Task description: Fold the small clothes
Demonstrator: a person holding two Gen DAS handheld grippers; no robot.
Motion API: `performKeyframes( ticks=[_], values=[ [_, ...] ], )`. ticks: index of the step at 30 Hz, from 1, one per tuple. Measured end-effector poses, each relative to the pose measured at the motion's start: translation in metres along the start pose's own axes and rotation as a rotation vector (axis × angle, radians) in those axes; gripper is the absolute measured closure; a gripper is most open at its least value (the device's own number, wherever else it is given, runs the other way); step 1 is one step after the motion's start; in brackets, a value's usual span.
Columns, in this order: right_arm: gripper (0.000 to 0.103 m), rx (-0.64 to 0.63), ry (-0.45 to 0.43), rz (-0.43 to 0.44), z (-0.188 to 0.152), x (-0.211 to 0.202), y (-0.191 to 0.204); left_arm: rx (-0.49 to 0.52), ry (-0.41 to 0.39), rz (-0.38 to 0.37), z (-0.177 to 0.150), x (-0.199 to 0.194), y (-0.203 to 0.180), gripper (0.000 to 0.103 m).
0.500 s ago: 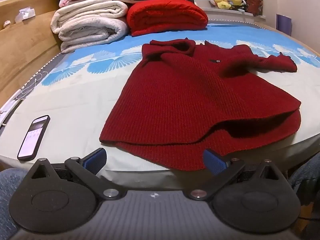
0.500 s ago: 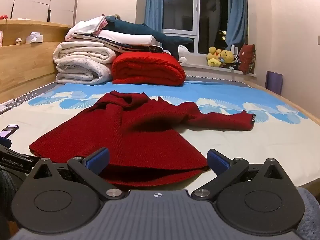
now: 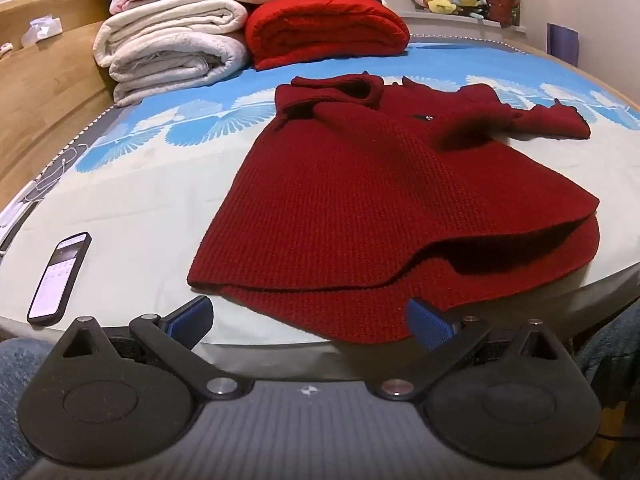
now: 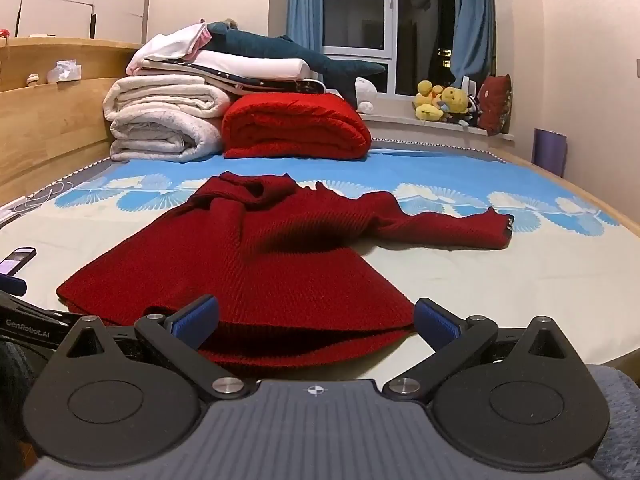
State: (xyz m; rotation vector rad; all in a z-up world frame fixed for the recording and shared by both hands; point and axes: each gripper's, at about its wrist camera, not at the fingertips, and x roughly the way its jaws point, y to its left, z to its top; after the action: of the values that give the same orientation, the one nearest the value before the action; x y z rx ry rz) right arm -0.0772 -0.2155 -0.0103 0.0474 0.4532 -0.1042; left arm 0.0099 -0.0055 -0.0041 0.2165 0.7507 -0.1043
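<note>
A small dark red knit dress [image 3: 380, 200] lies spread on the bed, hem toward me, collar at the far end; it also shows in the right wrist view [image 4: 256, 264]. Its left sleeve is folded over the chest and its right sleeve [image 4: 448, 224] lies stretched out to the right. My left gripper [image 3: 310, 320] is open and empty, hovering at the near hem. My right gripper [image 4: 316, 318] is open and empty, also at the near hem, to the right of the left gripper [image 4: 16, 308].
A phone [image 3: 60, 276] lies on the sheet left of the dress. Folded white quilts [image 3: 172, 44] and a red blanket [image 3: 324, 28] are stacked at the far end. A wooden bed frame [image 3: 44, 84] runs along the left. Plush toys [image 4: 444, 102] sit on the windowsill.
Both grippers have edged slightly forward toward the dress hem. The dress has not moved.
</note>
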Motion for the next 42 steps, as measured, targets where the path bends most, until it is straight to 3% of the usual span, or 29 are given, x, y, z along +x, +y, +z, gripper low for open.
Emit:
performKeyframes(
  ticks=[42],
  values=[
    [0.001, -0.005, 0.005, 0.003, -0.0022, 0.0031, 0.0025, 0.005, -0.004, -0.009, -0.0027, -0.0028, 0.0019, 0.0]
  ],
)
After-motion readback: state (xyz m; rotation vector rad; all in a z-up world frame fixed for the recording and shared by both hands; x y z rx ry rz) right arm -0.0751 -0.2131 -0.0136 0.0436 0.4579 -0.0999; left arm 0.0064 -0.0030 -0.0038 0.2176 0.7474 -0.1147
